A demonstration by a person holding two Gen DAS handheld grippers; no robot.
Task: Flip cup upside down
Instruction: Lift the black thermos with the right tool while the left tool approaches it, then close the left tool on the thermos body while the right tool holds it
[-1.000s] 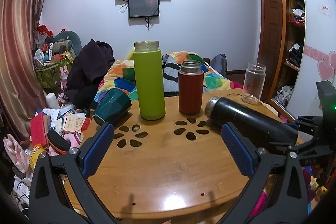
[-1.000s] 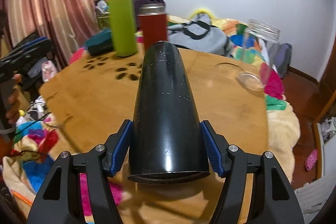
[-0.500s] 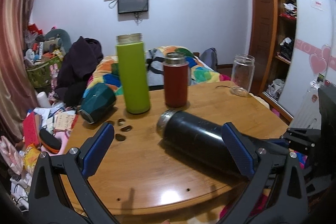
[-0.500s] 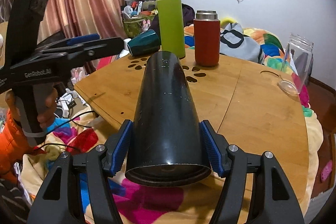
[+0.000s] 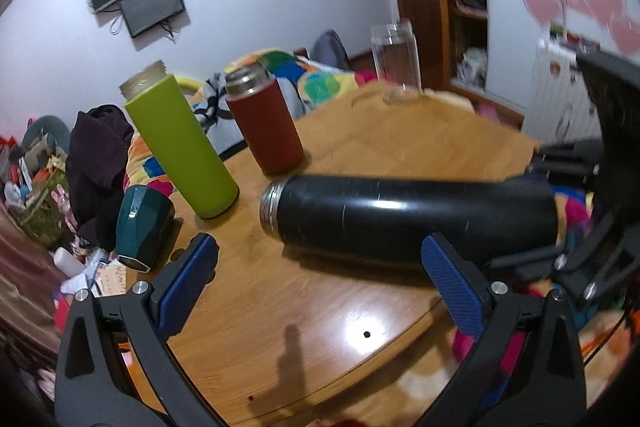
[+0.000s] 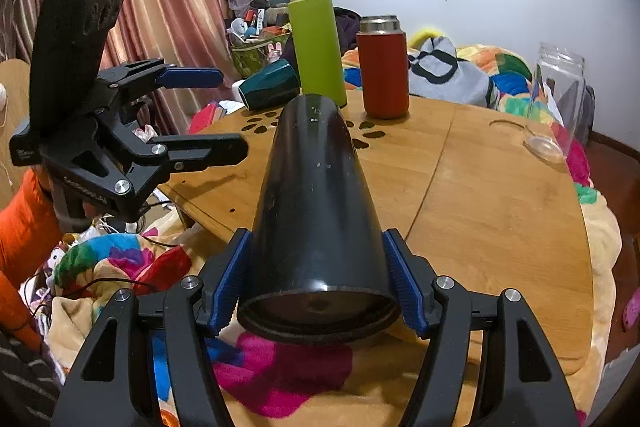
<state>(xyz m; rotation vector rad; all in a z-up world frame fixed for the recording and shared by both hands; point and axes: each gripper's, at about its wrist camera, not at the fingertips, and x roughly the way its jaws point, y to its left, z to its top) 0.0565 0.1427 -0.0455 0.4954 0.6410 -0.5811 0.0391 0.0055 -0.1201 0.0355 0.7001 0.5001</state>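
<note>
Table (image 6: 500, 211): round, wooden, fills the middle of both views, with bedding around its edge.

Cup (image 6: 316, 203): tall black flask, centre of the right wrist view, lying roughly level above the table's near edge, base toward the camera, mouth toward the far side. In the left wrist view it crosses mid-frame (image 5: 404, 211), threaded mouth to the left.

Right gripper (image 6: 316, 291): blue pads clamped on the cup near its base, one each side.

Left gripper (image 5: 320, 287): fingers wide apart, holding nothing, low in its frame and near the cup; seen at mid-left of the right wrist view (image 6: 192, 115).

Green flask (image 6: 318, 47), red flask (image 6: 382, 67), teal mug (image 6: 270, 85) on its side, glass jar (image 6: 558, 87): upper part of frame, far side of the table.

Judgement: the flip is about half done. To finish well, roll the wrist until the mouth points straight down, keep the grip firm on the smooth wall, lower onto bare wood short of the flasks, and release only once the rim sits flat.
</note>
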